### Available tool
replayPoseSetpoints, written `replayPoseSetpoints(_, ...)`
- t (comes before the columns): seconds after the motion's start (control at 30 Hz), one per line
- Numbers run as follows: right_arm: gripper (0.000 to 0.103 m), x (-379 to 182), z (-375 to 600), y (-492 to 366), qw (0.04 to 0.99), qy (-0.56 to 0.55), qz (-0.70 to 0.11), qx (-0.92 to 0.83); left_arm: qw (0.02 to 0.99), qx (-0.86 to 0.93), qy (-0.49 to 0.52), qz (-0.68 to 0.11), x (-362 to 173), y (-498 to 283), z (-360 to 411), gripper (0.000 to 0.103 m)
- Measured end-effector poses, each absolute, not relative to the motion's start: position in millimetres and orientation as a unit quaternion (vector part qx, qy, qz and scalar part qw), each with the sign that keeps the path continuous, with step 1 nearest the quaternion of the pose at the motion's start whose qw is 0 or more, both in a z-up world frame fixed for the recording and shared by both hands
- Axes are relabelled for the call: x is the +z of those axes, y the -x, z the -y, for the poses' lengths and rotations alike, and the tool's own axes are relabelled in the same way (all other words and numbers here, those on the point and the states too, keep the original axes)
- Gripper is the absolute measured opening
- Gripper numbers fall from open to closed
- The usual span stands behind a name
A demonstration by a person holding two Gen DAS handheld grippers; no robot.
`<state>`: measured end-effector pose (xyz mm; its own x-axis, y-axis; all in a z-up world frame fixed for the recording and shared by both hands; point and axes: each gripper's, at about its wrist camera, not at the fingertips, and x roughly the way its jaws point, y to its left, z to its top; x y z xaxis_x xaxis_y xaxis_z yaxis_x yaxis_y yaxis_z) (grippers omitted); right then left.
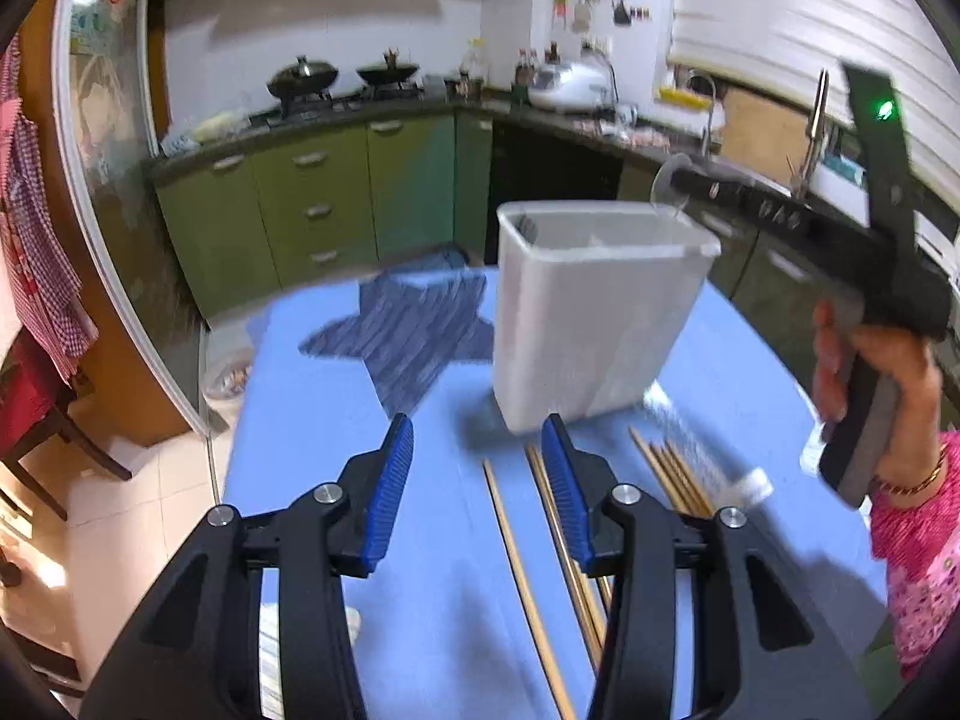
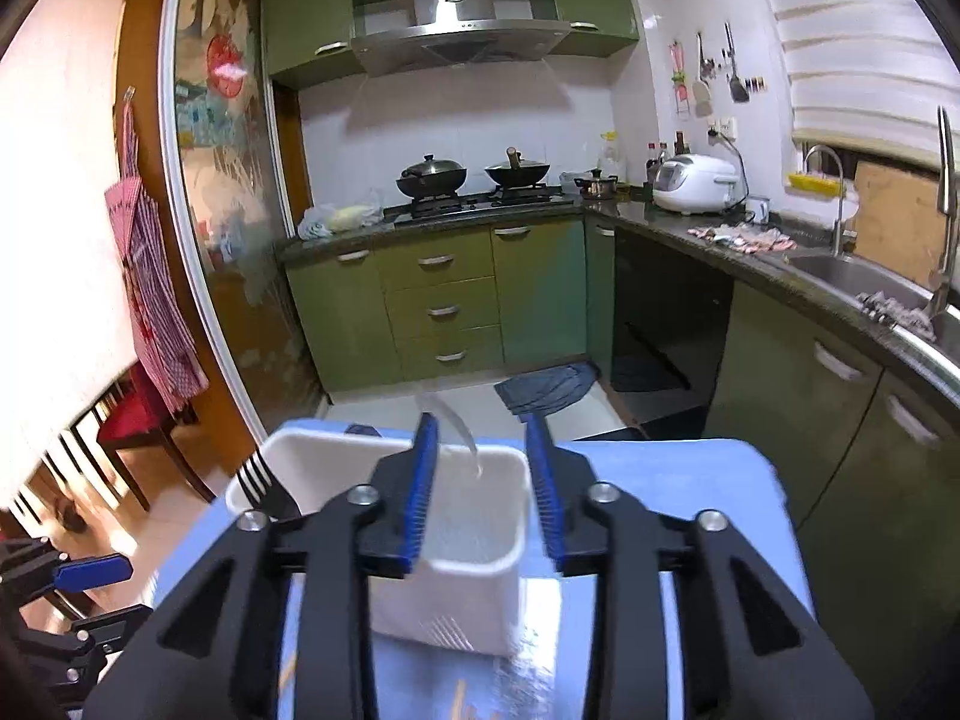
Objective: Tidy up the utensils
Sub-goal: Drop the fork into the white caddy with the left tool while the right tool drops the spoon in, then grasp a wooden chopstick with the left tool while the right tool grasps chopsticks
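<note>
the left claw hangs low over the blue desk, jaws spread wide and gripping nothing. just beyond its tips stands the white utensil holder, and wooden chopsticks lie loose on the desk beneath and beside its right finger. the right claw hovers above the holder's rim, released, with a clear plastic spoon blurred between its blue pads. a black fork leans in the holder's left end.
</note>
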<state>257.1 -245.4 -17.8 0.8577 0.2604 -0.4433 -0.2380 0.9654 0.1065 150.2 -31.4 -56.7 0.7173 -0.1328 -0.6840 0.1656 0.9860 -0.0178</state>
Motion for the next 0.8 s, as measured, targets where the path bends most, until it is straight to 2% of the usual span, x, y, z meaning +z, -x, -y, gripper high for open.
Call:
replayPoseSetpoints(0.2, 0.034, -11.8, 263.0, -214.3, 0.964, -0.016, -0.239, 0.115, 0.892, -0.073, -0.018, -0.447, -84.9, -157.3, 39.7, 0.043)
replayPoseSetpoints(0.43, 0.036, -39.7, 290.4, -182.8, 0.932, -0.008, -0.343, 0.121, 0.835, -0.061, 0.007, -0.547, -130.0, -177.2, 44.7, 0.042)
replayPoseSetpoints(0.57, 0.036, -63.3, 303.0, -173.2, 0.911, -0.006, -0.394, 0.124, 0.822, -0.056, 0.010, -0.566, -142.5, -183.6, 51.9, 0.034)
replayPoseSetpoints(0.7, 0.036, -78.6, 310.1, -167.7, 0.898, -0.001, -0.421, 0.124, 0.815, -0.056, 0.007, -0.577, -148.4, -187.9, 61.6, 0.031)
replayPoseSetpoints(0.8, 0.036, -84.3, 311.7, -166.1, 0.894, -0.001, -0.431, 0.124, 0.805, -0.047, 0.006, -0.591, -152.8, -191.6, 62.2, 0.023)
